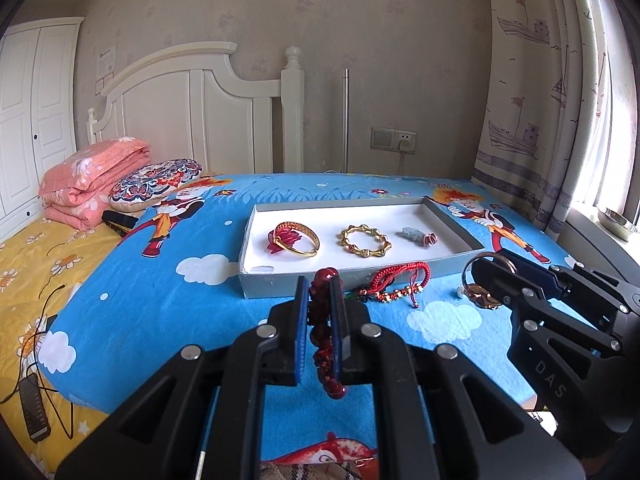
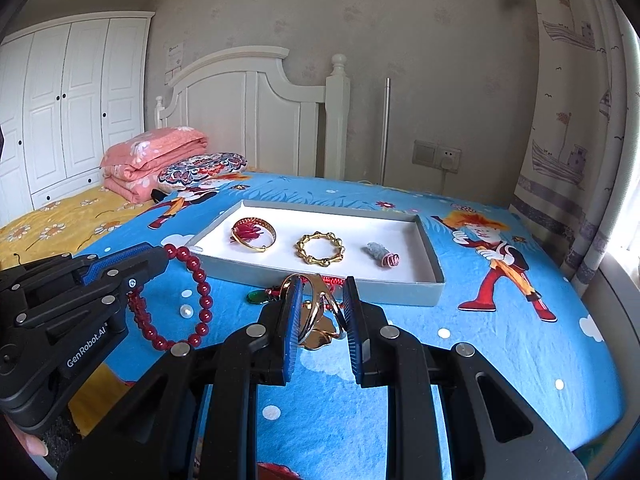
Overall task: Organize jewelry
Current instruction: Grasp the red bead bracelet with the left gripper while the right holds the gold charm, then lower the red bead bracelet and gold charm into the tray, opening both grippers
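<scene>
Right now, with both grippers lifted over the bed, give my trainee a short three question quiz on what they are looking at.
1. True or false: the left gripper is shut on the red bead bracelet.
2. What does the right gripper hold?
A. the pearl
B. the metal ring piece
C. the red cord bracelet
3. Fill in: the gold bamboo-style bangle lies inside the ____, between the gold bangle with the red piece and the grey-green pendant.

Key
1. True.
2. B: the metal ring piece sits between its pads, while the pearl and the red cord bracelet lie on the blue sheet.
3. tray.
</scene>
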A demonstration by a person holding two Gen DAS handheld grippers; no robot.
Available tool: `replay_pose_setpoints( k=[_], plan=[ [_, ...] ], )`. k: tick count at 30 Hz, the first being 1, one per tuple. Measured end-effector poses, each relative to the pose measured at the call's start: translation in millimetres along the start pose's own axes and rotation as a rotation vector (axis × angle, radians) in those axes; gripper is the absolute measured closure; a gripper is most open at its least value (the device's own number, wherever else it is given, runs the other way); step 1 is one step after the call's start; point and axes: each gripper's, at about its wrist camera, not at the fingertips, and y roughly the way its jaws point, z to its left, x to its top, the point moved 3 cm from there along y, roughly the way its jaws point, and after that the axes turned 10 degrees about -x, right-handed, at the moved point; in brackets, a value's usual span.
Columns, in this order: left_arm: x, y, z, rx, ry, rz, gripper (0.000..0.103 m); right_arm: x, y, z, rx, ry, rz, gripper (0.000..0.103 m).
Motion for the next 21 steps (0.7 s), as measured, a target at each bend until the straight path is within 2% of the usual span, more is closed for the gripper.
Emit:
replay_pose_setpoints(
  k=[10, 21],
  plan=[
    [11.3, 14.2, 1.9, 0.024, 0.020, 0.001, 0.093, 8.4, 14.5, -0.8, -0.015, -0.007, -0.002, 0.082],
    [71.9, 59.0, 0.0, 0.039, 0.048, -0.022, 0.093, 47.6, 60.4, -8.9, -0.065, -0.012, -0.002, 0.082]
  ],
)
